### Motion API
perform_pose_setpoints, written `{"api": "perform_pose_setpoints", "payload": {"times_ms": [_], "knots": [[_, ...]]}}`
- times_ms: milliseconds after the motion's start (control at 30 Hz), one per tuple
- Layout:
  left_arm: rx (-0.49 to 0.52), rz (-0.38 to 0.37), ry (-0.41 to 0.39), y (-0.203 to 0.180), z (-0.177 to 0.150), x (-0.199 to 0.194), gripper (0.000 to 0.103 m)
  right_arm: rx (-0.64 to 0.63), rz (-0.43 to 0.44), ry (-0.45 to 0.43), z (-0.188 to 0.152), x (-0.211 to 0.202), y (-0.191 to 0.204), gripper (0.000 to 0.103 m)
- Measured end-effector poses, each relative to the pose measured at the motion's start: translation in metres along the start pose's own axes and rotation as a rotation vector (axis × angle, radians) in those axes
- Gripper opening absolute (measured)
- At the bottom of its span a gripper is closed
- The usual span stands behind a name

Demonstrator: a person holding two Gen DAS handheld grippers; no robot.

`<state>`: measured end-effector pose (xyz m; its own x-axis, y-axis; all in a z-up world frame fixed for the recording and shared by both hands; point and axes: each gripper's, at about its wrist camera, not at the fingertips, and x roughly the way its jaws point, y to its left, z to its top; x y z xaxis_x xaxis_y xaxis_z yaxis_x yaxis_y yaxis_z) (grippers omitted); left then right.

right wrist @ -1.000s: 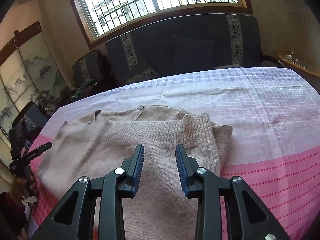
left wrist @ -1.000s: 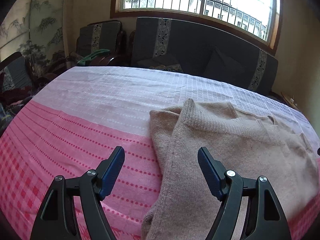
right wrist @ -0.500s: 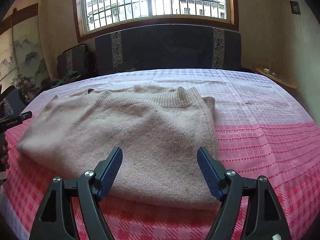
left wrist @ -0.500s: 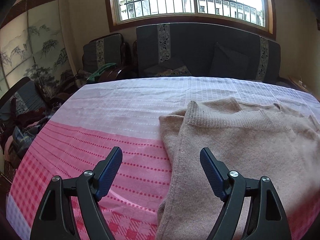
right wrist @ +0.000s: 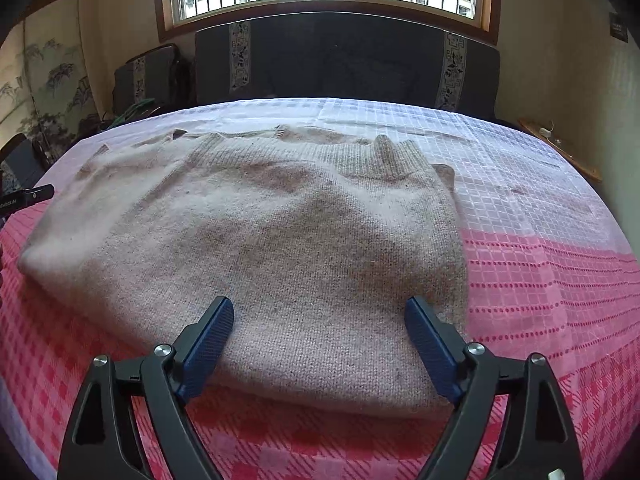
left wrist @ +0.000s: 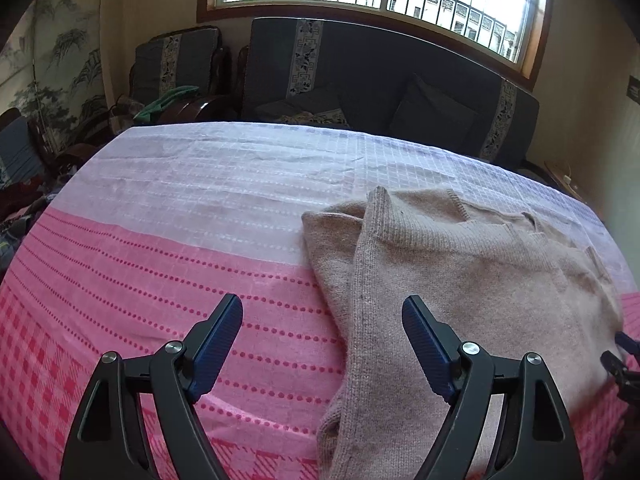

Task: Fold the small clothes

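Observation:
A beige knit sweater [right wrist: 280, 240] lies folded flat on the pink and white tablecloth [right wrist: 540, 280]. It also shows in the left wrist view [left wrist: 460, 280], with a folded strip along its left edge. My left gripper [left wrist: 322, 320] is open and empty, above the sweater's left edge near the table's front. My right gripper [right wrist: 319, 322] is open and empty, just above the sweater's near edge. Part of the right gripper [left wrist: 622, 354] shows at the right edge of the left wrist view.
The tablecloth [left wrist: 160, 260] covers the whole table. A dark sofa [right wrist: 344, 64] and an armchair [left wrist: 176, 64] stand behind the table under a barred window. A painted screen [right wrist: 48, 80] stands at the left. A wooden side table [right wrist: 560, 148] is at the far right.
My right gripper opened wide and drew back toward the sweater's near edge. My left gripper stayed open and shifted only slightly. The sweater lies still.

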<state>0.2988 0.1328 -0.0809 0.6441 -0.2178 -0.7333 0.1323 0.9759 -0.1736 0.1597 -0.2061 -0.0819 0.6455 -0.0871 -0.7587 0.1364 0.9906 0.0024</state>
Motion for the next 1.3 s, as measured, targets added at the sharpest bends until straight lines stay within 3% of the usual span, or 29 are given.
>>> {"api": "perform_pose_setpoints", "payload": {"times_ms": [100, 200, 367, 567, 700, 800, 833, 933, 1067, 1200, 1300], "knots": [[-0.013, -0.142, 0.11, 0.018, 0.011, 0.02, 0.082, -0.004, 0.023, 0.019, 0.0, 0.003, 0.001, 0.093], [0.017, -0.214, 0.194, 0.023, 0.019, 0.042, 0.082, 0.007, 0.042, 0.014, 0.0, 0.001, -0.001, 0.094], [0.053, -0.385, 0.239, 0.016, 0.031, 0.058, 0.081, 0.015, 0.058, 0.017, 0.0, 0.002, -0.002, 0.096], [-0.077, -0.525, 0.325, 0.018, 0.05, 0.077, 0.087, -0.007, 0.044, 0.032, 0.002, 0.005, 0.002, 0.1], [-0.083, -0.552, 0.318, -0.004, 0.048, 0.082, 0.083, 0.002, 0.056, 0.027, 0.002, 0.005, -0.001, 0.101], [-0.086, -0.503, 0.32, -0.015, 0.043, 0.088, 0.032, 0.01, 0.067, 0.024, 0.002, 0.004, -0.002, 0.102], [-0.114, -0.498, 0.32, -0.014, 0.041, 0.09, 0.027, 0.012, 0.07, 0.023, 0.001, 0.003, -0.003, 0.102], [-0.128, -0.444, 0.285, -0.019, 0.038, 0.083, 0.027, 0.026, 0.079, 0.01, 0.001, 0.0, -0.005, 0.102], [-0.179, -0.355, 0.256, -0.037, 0.045, 0.062, 0.027, 0.141, 0.092, -0.092, -0.002, -0.018, -0.027, 0.102], [-0.19, -0.333, 0.223, -0.067, 0.058, 0.035, 0.026, 0.363, 0.114, -0.245, -0.017, -0.042, -0.068, 0.102], [-0.222, -0.343, 0.234, -0.092, 0.069, 0.021, 0.026, 0.423, 0.146, -0.239, -0.02, -0.043, -0.083, 0.102]]}}
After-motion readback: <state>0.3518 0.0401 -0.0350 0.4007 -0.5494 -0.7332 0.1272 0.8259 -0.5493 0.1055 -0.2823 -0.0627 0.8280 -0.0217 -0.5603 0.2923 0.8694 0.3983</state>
